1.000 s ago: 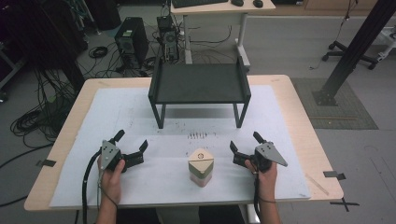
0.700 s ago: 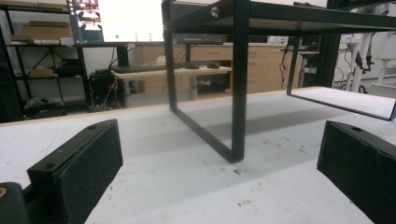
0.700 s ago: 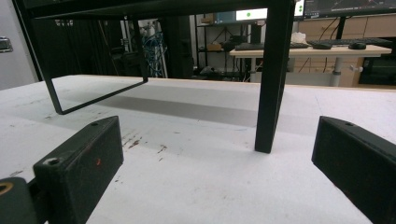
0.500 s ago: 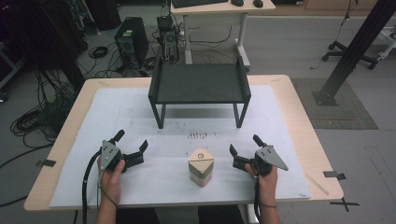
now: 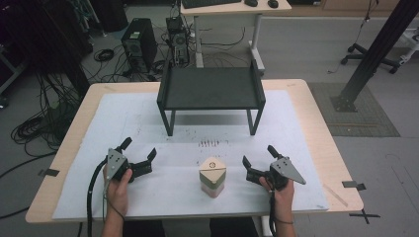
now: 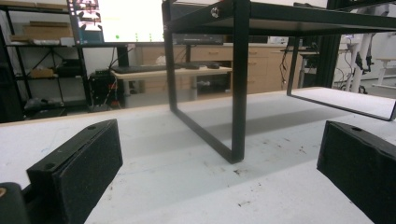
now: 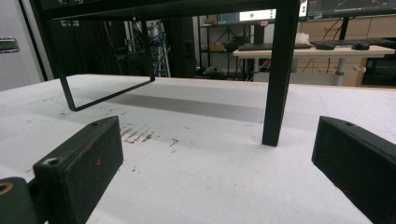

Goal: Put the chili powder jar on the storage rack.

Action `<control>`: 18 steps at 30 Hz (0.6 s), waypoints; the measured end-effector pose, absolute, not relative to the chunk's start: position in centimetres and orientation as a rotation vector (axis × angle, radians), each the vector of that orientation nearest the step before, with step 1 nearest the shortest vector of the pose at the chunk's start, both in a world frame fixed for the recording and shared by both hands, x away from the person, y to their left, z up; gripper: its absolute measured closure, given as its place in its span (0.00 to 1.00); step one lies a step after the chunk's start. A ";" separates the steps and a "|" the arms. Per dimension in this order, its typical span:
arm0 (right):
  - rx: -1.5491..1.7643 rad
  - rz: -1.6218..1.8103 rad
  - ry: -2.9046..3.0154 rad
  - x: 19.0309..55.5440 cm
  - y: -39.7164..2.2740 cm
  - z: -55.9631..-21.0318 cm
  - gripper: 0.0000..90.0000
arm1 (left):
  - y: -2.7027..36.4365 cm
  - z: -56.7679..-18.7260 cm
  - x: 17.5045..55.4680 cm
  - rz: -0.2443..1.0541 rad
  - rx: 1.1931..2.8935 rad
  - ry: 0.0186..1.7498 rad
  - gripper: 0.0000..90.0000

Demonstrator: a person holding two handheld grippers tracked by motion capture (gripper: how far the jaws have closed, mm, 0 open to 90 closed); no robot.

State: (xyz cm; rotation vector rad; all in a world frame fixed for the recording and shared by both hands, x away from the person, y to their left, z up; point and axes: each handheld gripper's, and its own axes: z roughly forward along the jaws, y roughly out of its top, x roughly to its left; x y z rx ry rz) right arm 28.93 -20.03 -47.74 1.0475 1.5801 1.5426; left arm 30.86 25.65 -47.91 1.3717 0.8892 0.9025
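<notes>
Both grippers [image 5: 137, 150] [image 5: 258, 155] gape — white table [image 5: 306, 133], cluttered floor [image 5: 59, 89]

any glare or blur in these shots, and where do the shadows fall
High view: dim, a little soft, no glare on the white table cover; the black stand shades the cover beneath it. Left gripper view: a bright washed-out screen behind, and the near tongs look soft. Right gripper view: the stand's shadow band crosses the cover.

A grey floor [image 5: 306, 49] surrounds the light wooden table [image 5: 336, 163]. Beyond its far edge stand a black computer tower [image 5: 139, 47] amid tangled black cables [image 5: 37, 126] at left, a pale wooden desk [image 5: 232, 7], and a black diagonal metal beam [image 5: 375, 52] at right.
</notes>
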 end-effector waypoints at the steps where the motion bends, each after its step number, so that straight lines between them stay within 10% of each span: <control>1: 1.046 1.543 1.581 28.8 -20.0 -47.7 0.02 | 25.6 -47.9 30.9 0.903 1.372 0.889 0.00; 18: 1.012 1.575 1.600 27.5 -19.8 -47.8 0.02 | 25.6 -47.9 30.8 0.904 1.373 0.888 0.00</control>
